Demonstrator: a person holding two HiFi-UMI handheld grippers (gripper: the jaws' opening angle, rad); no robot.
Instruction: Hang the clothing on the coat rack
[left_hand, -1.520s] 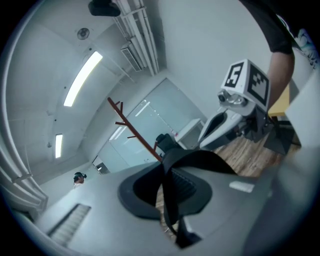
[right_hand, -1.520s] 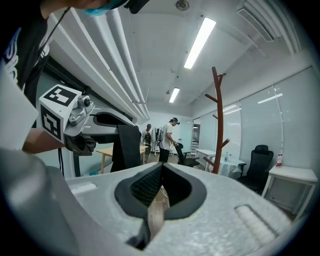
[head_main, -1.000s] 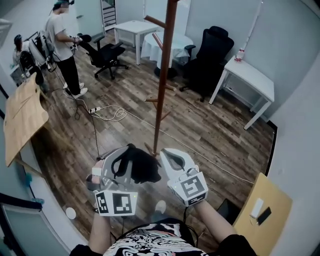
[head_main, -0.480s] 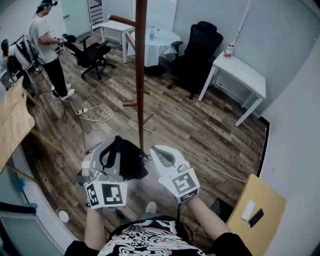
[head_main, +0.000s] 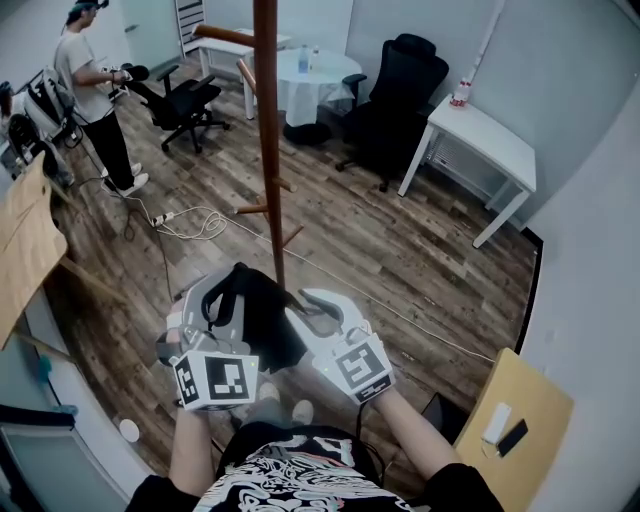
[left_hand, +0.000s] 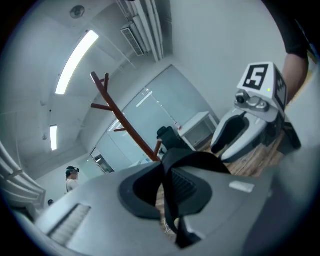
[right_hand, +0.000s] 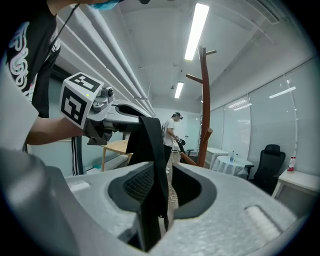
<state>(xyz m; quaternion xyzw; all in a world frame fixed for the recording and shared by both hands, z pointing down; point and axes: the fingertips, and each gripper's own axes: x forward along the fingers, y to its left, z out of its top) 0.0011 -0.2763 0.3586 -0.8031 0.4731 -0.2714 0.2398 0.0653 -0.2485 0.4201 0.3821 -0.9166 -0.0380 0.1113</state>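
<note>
Position of the clothing (head_main: 268, 322): a black bundle carried between the two claws, close to the person's chest and above the wooden floor (head_main: 400, 250). It lies just short of the foot of the coat rack (head_main: 268, 150) and hangs on none of the pegs. The left claw (head_main: 222, 300) is clenched on a black strap of the clothing (left_hand: 195, 162), which is pinched between its pads in the left gripper view (left_hand: 167, 187). The right claw (head_main: 315, 300) stands released: its jaws have just been opening, and a strip of the clothing (right_hand: 150, 150) hangs down between them (right_hand: 167, 187), lying against one pad with a gap on the other side. The coat rack is a brown upright pole with short pegs branching off it, and it appears in both gripper views (left_hand: 125, 125) (right_hand: 204, 100). A second person (head_main: 95, 95) stands well apart at the far left of the room.
</note>
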